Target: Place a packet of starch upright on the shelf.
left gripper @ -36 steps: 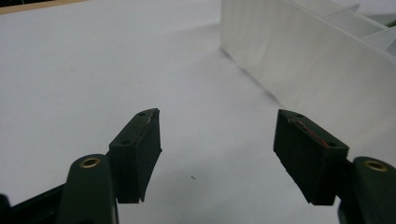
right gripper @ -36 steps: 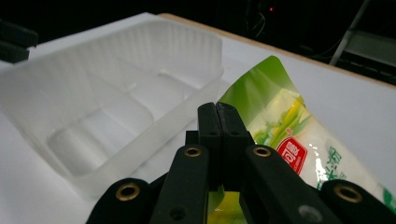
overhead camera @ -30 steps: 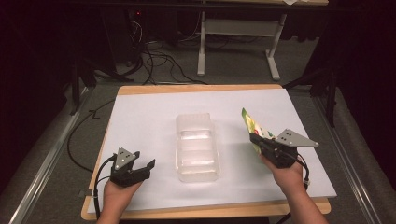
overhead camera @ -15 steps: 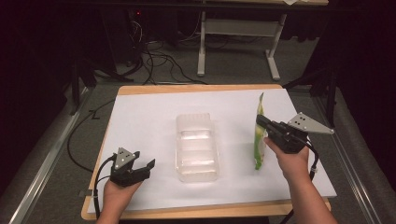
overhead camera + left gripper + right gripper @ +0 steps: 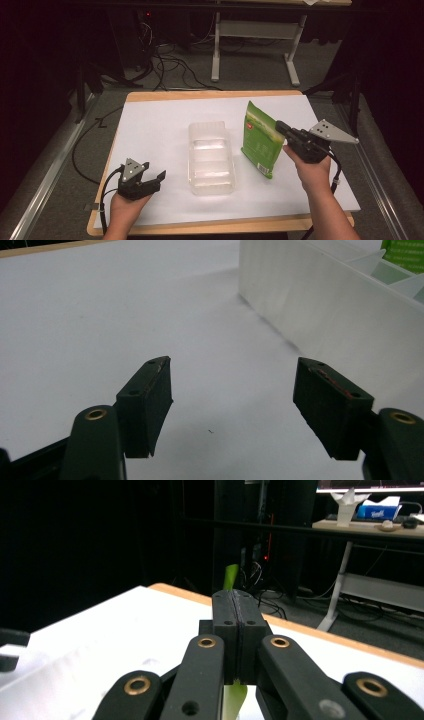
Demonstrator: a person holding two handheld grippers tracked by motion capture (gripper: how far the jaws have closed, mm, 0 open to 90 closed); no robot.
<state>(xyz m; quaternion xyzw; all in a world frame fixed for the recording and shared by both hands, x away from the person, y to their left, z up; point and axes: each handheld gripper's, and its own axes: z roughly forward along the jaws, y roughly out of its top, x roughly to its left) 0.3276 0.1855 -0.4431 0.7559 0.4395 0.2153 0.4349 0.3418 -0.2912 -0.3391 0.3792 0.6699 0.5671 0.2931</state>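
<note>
A green snack bag [image 5: 259,140] hangs upright above the table, right of a clear plastic compartment box [image 5: 210,157]. My right gripper [image 5: 280,127] is shut on the bag's right edge and holds it off the white surface. In the right gripper view the jaws are pressed together at my right gripper [image 5: 235,611], with a thin green strip of the bag [image 5: 230,577] poking out above and below. My left gripper [image 5: 152,179] rests low at the front left, open and holding nothing. Its view has my left gripper [image 5: 232,405] over bare white paper, the box wall [image 5: 320,305] to its right.
The table [image 5: 150,130] is covered in white paper with a wooden rim. Cables and a desk frame [image 5: 255,30] lie on the dark floor beyond the far edge. A metal rail [image 5: 45,170] runs along the left side.
The right gripper has turned the bag from edge-on to face the camera and moved it slightly down and left, nearer the box. The left gripper has stayed still.
</note>
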